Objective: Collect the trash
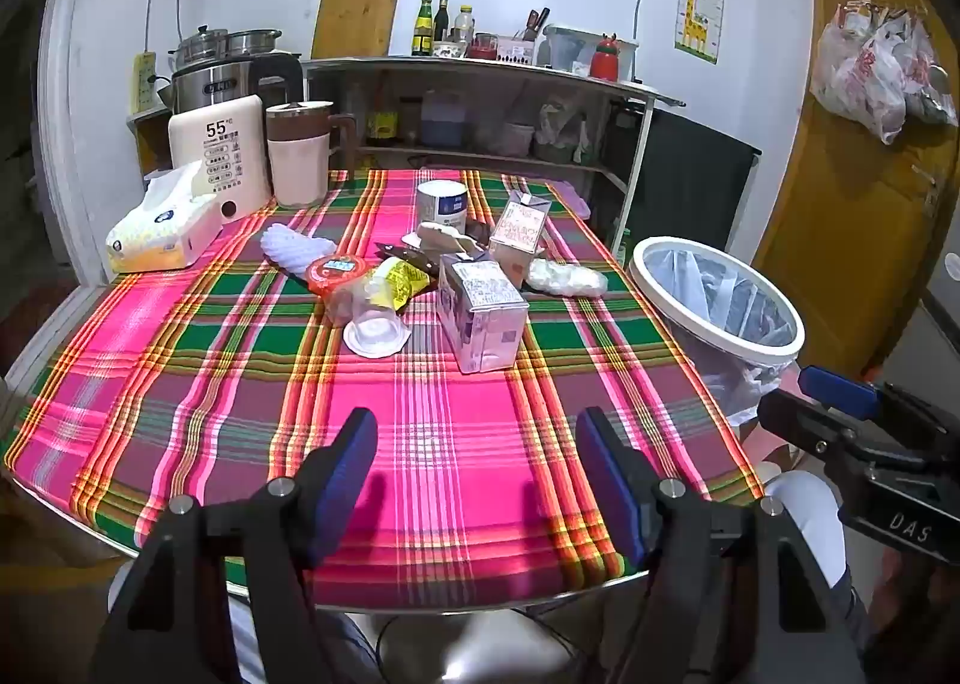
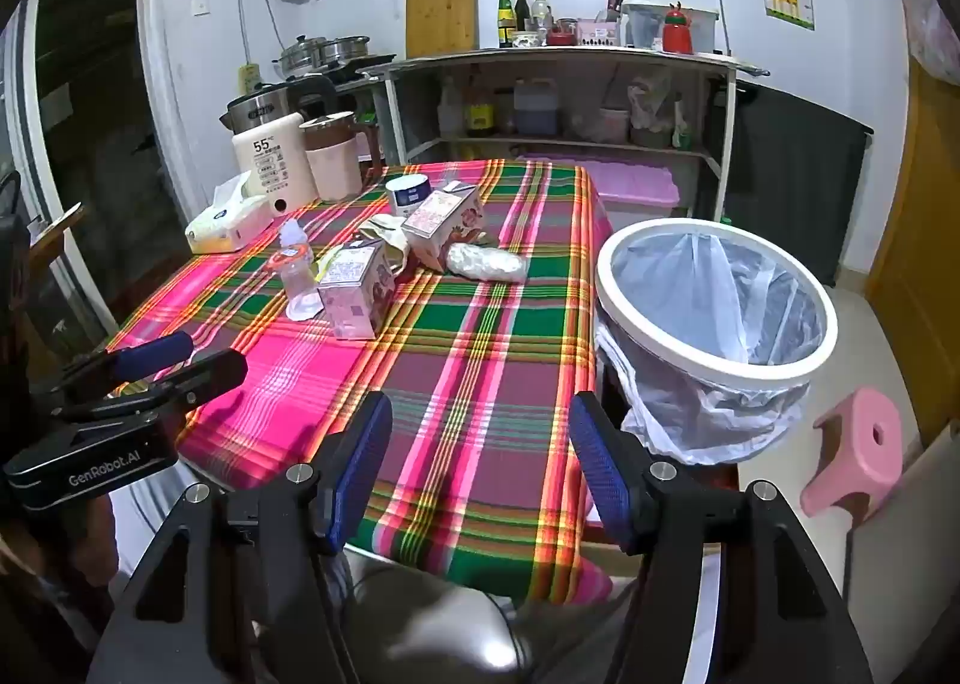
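Trash lies in a heap mid-table: a purple carton, a pink carton, a clear plastic bottle on its side, a crumpled plastic wrap, a yellow wrapper and a white tin. A white-rimmed bin with a clear liner stands off the table's right edge. My left gripper is open over the near tablecloth, nothing between its blue pads. My right gripper is open too, near the table's right front corner.
A plaid cloth covers the table. At its back left stand a tissue pack, a white warmer and a pink jug. Shelves stand behind. A pink stool sits on the floor right of the bin.
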